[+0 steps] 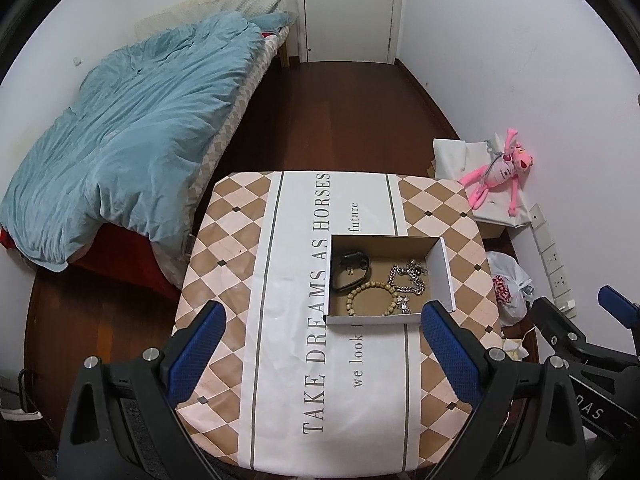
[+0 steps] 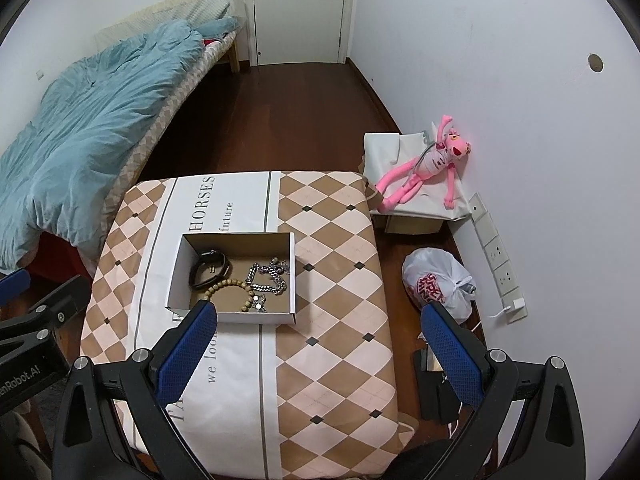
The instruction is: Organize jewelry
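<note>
Three pieces lie in the box (image 1: 440, 268), which sits right of centre in the left view: a black band (image 1: 350, 270) at its upper left, a bead bracelet (image 1: 374, 300) low in the middle, and a silver chain (image 1: 412, 280) to the right. The box rests on the counter (image 1: 288, 320), a checked cloth with printed words. Both claws hang above the near edge, released and holding nothing: the left claw (image 1: 322, 356) spread wide at the bottom of its frame, the right claw (image 2: 320, 354) likewise.

The likeliest trouble is tangling. The bracelet touches the chain, and a small charm lies against both near the front wall, so lifting one may drag another. The chain is loose and heaped, and a pinch on one link could let the rest slip or snag. The box looks light, so a finger catching its wall might shove or tip it. Its raised right flap stands in the way of a reach from that side.

Around it: a bed (image 1: 132, 120) at upper left, a door (image 1: 348, 8) at top, a pink toy (image 2: 424, 168) and a plastic bag (image 2: 436, 280) at right. None blocks the counter.
</note>
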### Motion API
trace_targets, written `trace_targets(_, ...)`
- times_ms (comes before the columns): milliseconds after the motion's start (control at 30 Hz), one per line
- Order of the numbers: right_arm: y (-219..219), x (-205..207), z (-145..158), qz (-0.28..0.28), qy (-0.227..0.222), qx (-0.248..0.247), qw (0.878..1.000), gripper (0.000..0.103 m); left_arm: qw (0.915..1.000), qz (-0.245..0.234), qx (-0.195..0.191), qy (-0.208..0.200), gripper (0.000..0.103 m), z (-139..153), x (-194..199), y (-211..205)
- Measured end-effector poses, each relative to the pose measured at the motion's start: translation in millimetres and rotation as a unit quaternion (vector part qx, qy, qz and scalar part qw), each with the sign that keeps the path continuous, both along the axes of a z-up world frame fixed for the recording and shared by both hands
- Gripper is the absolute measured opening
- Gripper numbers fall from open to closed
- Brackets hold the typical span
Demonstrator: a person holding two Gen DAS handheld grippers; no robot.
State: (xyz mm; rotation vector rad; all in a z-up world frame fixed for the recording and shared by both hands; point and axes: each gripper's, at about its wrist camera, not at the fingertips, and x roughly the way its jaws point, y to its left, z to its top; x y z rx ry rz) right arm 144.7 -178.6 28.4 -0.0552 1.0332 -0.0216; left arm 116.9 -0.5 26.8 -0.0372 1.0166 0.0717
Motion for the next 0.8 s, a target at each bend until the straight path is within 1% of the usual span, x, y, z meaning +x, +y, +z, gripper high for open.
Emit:
trace_targets(467, 2.5, -0.9, -2.5, 0.005, 0.005, -0.004, 1.0, 0.103, 0.9999, 0.001, 0.002, 0.011, 0.1, -9.7, -0.6, 2.7)
trace_targets(800, 4.2, -2.6, -4.7, 0.009, 0.009, -0.005, 1.0, 0.103, 0.9999, -0.002, -0.001, 0.015, 0.1, -11.5, -1.7, 4.3)
